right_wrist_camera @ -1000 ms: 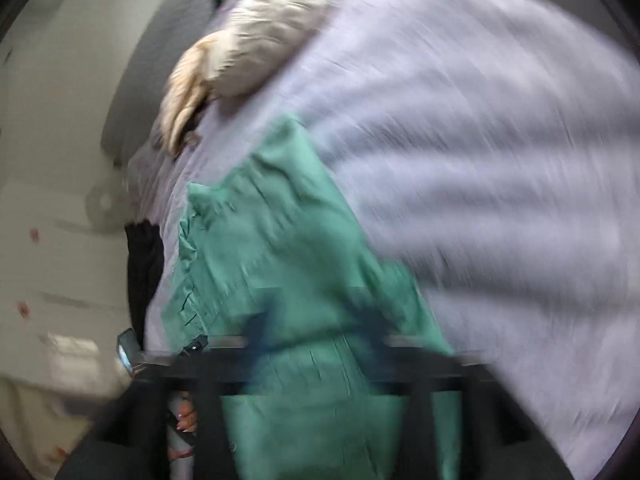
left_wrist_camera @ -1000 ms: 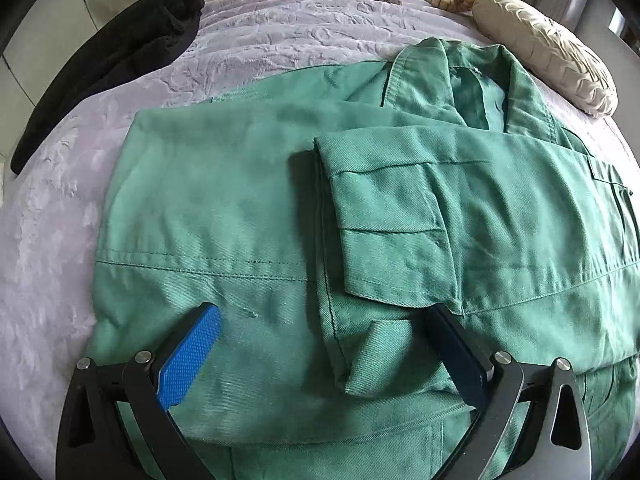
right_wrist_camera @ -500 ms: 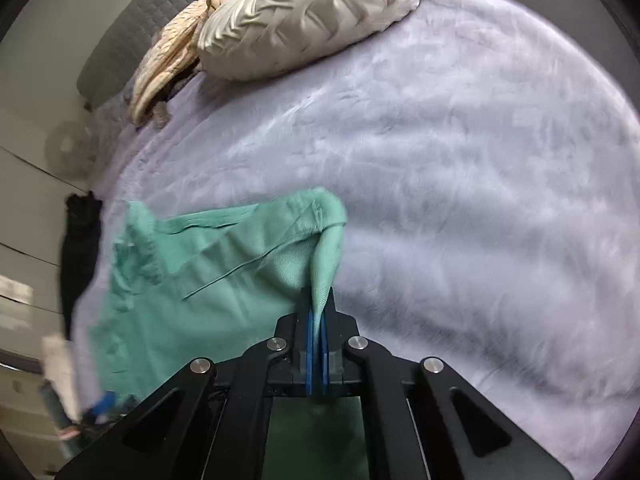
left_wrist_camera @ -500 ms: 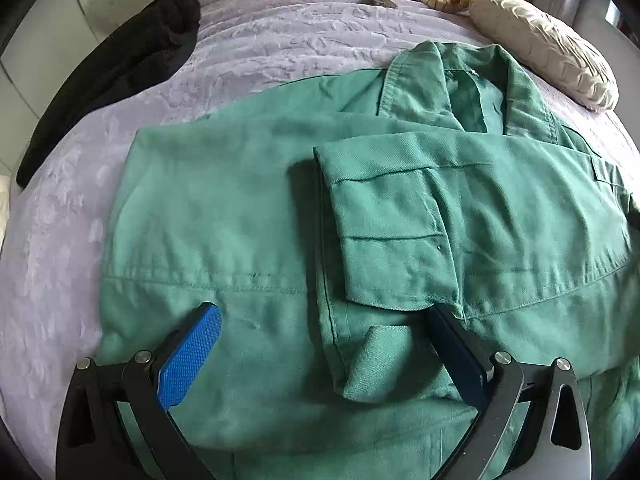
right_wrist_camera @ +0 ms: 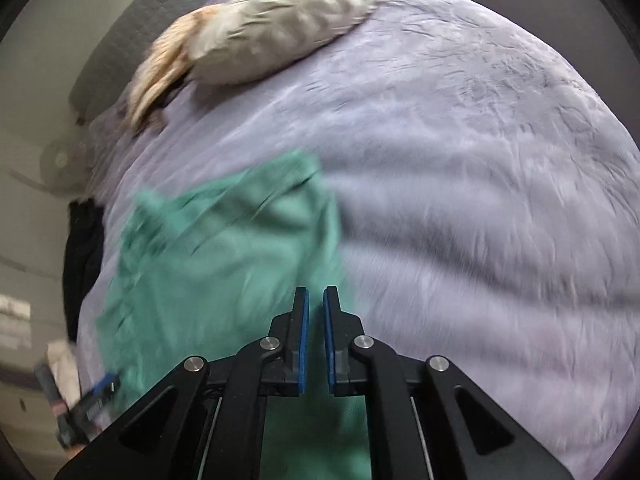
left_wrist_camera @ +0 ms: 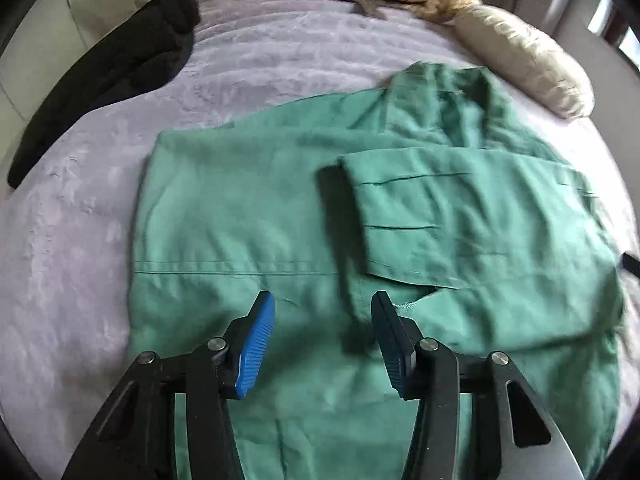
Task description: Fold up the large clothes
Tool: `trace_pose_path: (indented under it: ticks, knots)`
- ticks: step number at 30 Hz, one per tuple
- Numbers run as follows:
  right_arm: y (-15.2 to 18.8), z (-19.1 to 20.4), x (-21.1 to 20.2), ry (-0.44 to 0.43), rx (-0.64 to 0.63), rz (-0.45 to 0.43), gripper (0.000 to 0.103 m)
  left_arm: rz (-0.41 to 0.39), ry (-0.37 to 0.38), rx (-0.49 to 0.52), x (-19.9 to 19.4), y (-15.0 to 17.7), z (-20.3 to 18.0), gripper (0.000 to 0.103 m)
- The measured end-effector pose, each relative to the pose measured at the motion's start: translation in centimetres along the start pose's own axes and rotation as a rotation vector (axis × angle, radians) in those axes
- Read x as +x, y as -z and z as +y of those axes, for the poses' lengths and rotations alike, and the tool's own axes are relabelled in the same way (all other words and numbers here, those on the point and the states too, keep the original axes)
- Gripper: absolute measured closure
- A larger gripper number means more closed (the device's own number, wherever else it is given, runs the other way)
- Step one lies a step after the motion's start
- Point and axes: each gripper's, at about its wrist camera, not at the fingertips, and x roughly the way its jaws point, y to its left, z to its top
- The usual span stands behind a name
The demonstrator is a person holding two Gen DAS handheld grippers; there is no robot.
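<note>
On the lilac bedspread, seen from the left wrist, the green jacket lies flat with its collar toward the far side and one sleeve folded across the chest. The left gripper hovers over the jacket's lower part, jaws parted to a medium gap and holding nothing; its right finger sits beside the sleeve cuff. A black garment lies at the far left, a cream pillow at the far right.

From the right wrist, blurred, the right gripper shows a narrow gap between its blue pads, with nothing clamped. The jacket spreads just ahead and left on the bedspread. The pillow lies beyond.
</note>
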Motion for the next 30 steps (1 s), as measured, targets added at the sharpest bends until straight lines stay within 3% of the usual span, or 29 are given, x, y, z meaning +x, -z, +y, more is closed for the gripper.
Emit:
trace_pose_path:
  ticks: [3,6,9,12,17,22,28,29,30]
  knots:
    - [2.4,1.7,0.1,-0.029,-0.057,0.042,0.095,-0.023,-0.026,0.044,0.1,0.6,-1.6,0.05]
    - [4.3,2.0,1.8,0.001,-0.078,0.097,0.095,0.007,-0.119,0.043,2.2,0.9,-1.2,0.05]
    - [5.1,-0.3,3.2,0.009,0.013,0.14,0.099,0.027,-0.142,-0.005,2.5,1.1,1.0,0.05]
    - [5.0,-2.1,2.4,-0.009,0.084,0.122,0.099,0.022,-0.191,-0.025,1.2,1.5,3.0,0.05]
    - [5.9,-2.5,0.8,0.022,0.089,0.127,0.095,0.053,-0.18,-0.032,-0.5,3.2,4.3,0.05]
    - [7.7,-1.8,-0.1,0.031,0.109,0.15,0.095,0.059,-0.106,-0.01,-2.0,4.2,2.4,0.05]
    - [10.2,-0.1,-0.7,0.004,0.124,0.197,0.095,0.132,-0.071,0.007,-2.8,5.9,1.0,0.05]
    - [10.6,0.1,-0.8,-0.001,0.125,0.205,0.094,0.14,-0.074,0.009,-3.1,6.3,0.9,0.047]
    - [11.1,0.4,-1.0,-0.007,0.126,0.216,0.094,0.151,-0.08,0.008,-3.4,6.8,0.8,0.031]
